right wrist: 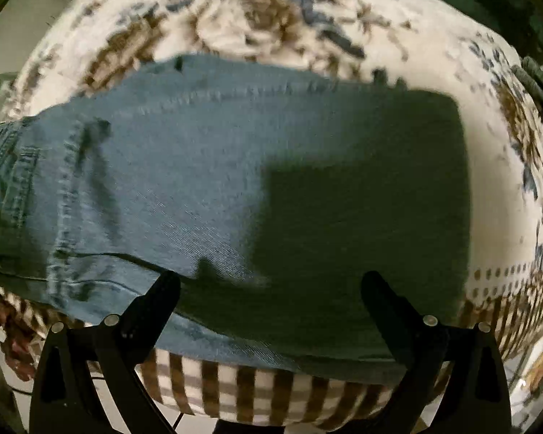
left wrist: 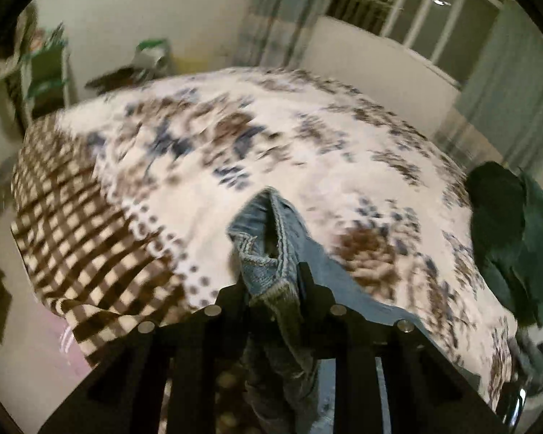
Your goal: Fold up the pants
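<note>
The pants are blue jeans (right wrist: 206,181) lying across the bed's floral cover near its front edge. In the left wrist view my left gripper (left wrist: 271,282) is shut on a bunched seamed end of the jeans (left wrist: 268,238), held up above the bed. In the right wrist view my right gripper (right wrist: 271,285) is open, its two black fingers (right wrist: 159,303) spread wide just over the near edge of the jeans, with nothing between them. A dark shadow covers the right part of the denim.
The bed (left wrist: 307,137) has a white floral cover with a brown checked border (left wrist: 72,224) at its edge. A dark green garment (left wrist: 506,235) lies at the right side of the bed. Shelves (left wrist: 43,72) and a window with curtains (left wrist: 416,18) stand beyond.
</note>
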`<state>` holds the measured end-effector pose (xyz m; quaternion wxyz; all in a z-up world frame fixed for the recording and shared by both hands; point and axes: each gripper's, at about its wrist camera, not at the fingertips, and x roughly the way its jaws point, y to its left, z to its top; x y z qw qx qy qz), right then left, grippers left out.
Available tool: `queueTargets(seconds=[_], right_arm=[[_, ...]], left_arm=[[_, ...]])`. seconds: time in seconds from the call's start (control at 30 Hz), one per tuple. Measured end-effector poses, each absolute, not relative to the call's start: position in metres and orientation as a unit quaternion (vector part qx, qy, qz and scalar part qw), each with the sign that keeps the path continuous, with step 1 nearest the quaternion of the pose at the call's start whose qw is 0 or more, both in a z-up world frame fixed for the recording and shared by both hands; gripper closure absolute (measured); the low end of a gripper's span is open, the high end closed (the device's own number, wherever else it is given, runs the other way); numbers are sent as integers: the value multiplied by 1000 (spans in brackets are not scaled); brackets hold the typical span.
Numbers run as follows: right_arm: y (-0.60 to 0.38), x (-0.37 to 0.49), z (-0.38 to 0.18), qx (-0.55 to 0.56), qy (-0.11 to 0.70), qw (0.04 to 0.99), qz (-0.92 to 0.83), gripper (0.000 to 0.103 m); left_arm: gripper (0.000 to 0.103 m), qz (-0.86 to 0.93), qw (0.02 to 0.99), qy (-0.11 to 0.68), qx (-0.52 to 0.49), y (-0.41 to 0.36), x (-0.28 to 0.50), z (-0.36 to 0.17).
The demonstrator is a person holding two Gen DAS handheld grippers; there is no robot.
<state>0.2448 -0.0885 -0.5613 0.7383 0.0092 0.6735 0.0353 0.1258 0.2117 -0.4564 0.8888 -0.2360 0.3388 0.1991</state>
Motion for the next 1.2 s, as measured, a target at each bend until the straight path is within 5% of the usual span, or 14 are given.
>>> queueTargets(seconds=[0.67,1.2], right_arm=[[-237,227,-499,69,635,764,94,2],[-472,195,-566,121,691,709,-74,2]], left_arm=[[86,104,930,323,-140,-13,107,-354],[88,-47,853,510,-99,-218,154,-496]])
